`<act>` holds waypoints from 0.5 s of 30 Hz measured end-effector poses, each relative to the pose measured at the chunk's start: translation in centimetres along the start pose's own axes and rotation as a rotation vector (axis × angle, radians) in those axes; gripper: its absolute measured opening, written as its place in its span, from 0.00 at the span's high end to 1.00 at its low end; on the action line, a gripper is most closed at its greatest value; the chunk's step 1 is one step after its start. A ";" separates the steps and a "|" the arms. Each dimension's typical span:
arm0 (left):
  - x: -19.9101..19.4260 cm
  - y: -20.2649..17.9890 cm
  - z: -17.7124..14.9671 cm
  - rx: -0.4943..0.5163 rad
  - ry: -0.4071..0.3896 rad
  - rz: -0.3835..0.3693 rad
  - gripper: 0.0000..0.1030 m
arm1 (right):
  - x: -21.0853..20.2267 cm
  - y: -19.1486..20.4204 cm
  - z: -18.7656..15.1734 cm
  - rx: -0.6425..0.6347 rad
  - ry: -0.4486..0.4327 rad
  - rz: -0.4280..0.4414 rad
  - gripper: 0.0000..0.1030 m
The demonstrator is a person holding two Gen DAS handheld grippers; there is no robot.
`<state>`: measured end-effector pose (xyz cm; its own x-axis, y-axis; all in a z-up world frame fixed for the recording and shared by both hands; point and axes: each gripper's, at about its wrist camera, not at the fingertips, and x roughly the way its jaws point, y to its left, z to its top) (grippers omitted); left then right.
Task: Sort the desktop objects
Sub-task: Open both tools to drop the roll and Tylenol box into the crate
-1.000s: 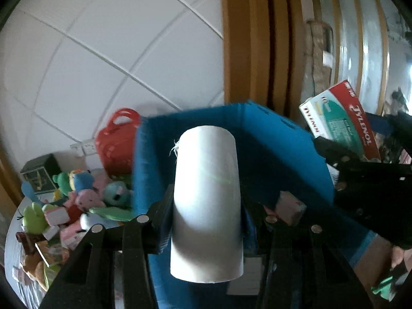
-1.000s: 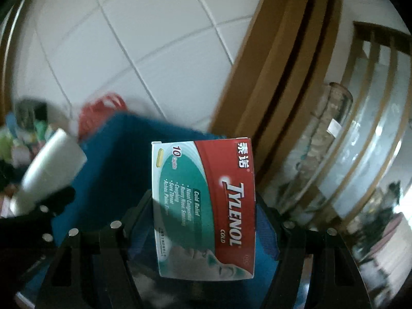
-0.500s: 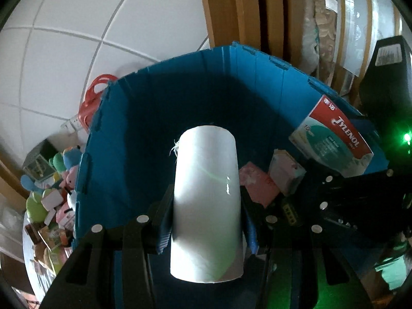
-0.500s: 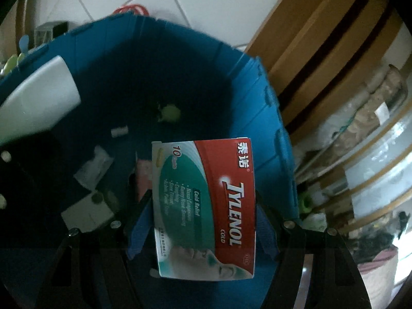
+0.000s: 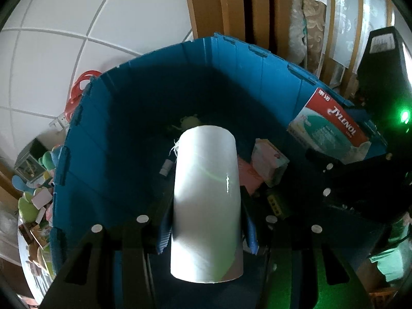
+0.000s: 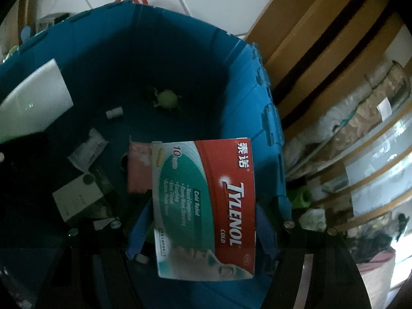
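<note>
My left gripper is shut on a white cylinder, held above the inside of a blue bin. In the right wrist view my right gripper is shut on a red and green Tylenol box, also over the blue bin. Seen from the left wrist, the Tylenol box hangs at the bin's right side. The white cylinder shows at the left of the right wrist view. Both grippers point steeply down into the bin.
On the bin's floor lie a pink packet, a white box, a small green toy and other small items. Plush toys and boxes crowd the table left of the bin. A red basket stands behind it.
Both grippers have tilted down and sunk toward the bin, so its floor and contents have come into view. Each grip is unchanged.
</note>
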<state>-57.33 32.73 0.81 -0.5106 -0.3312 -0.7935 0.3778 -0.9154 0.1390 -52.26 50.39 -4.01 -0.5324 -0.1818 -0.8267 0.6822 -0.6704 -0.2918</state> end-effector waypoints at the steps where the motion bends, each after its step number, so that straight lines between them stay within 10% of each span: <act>1: 0.0 0.0 0.0 0.002 0.001 0.001 0.53 | 0.0 -0.2 0.0 0.005 -0.002 -0.005 0.31; 7: -0.6 0.0 0.0 -0.003 -0.018 0.013 0.26 | -0.6 -0.5 -0.2 0.002 -0.022 -0.005 0.30; 15: -1.8 0.7 -0.5 -0.026 -0.035 0.022 0.24 | -1.4 -0.2 -0.5 -0.010 -0.049 -0.008 0.03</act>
<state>-55.81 32.79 2.02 -0.5283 -0.3588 -0.7695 0.4089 -0.9018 0.1398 -51.34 51.15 -3.04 -0.5618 -0.2120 -0.7997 0.6828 -0.6646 -0.3035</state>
